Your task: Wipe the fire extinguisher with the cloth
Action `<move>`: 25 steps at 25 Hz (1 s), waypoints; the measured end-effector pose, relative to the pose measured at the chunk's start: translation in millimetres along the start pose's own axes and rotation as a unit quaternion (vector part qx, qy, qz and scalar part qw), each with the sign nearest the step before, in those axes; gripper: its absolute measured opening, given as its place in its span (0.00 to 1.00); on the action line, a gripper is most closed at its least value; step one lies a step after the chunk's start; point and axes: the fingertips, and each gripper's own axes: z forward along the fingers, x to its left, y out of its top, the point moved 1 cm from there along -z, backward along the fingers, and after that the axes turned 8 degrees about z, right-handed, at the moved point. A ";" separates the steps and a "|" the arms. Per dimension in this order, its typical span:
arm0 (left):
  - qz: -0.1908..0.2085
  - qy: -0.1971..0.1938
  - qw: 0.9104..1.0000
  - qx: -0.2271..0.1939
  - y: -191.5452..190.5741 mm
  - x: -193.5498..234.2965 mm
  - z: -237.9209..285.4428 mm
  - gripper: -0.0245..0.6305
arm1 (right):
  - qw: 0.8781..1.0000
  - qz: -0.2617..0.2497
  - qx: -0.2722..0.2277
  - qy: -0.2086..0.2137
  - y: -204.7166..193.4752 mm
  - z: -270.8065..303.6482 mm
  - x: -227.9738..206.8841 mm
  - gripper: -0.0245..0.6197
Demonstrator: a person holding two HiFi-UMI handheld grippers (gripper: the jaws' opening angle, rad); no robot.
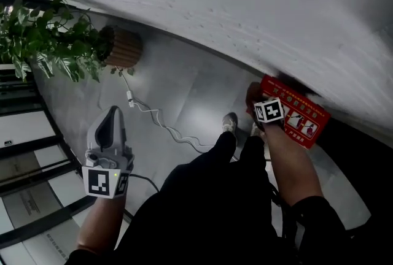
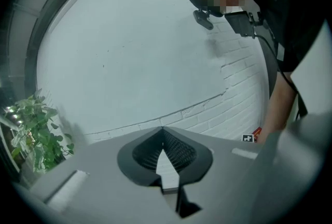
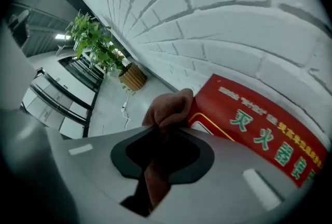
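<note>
Brick wall; cloth pinched in right tongs, beside red box.

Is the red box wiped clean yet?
Not yet, it seems. Done: the right gripper has the brown cloth pinched. Now: the cloth is at the edge of the red fire extinguisher box. Still to do: the wiping itself. The left gripper is shut, empty.

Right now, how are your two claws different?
The right claw is shut on a brown cloth, while the left claw is shut with nothing in it. The right claw is right beside the red fire extinguisher box, but the left claw is out over the floor, away from the box. Both claws are grey, and each has a cube with square markers.
</note>
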 end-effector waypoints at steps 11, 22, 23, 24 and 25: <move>-0.018 -0.077 0.995 -0.068 30.8 -41.9 57.0 0.03 | 0.975 0.179 -0.061 -0.113 -112.0 -133.6 -140.1 0.13; -0.030 -0.119 0.988 -0.093 45.7 -71.3 89.6 0.03 | 0.911 0.307 -0.107 -0.252 -200.6 -235.0 -222.5 0.13; -0.034 -0.111 0.989 -0.092 43.9 -66.0 88.2 0.03 | 0.919 0.288 -0.121 -0.242 -186.7 -231.9 -214.0 0.13; -0.036 -0.101 0.990 -0.090 41.5 -59.6 86.1 0.03 | 0.932 0.257 -0.129 -0.221 -167.2 -223.1 -198.0 0.13; -0.037 -0.091 0.991 -0.088 38.7 -52.9 83.5 0.03 | 0.946 0.225 -0.132 -0.191 -144.5 -209.5 -176.6 0.13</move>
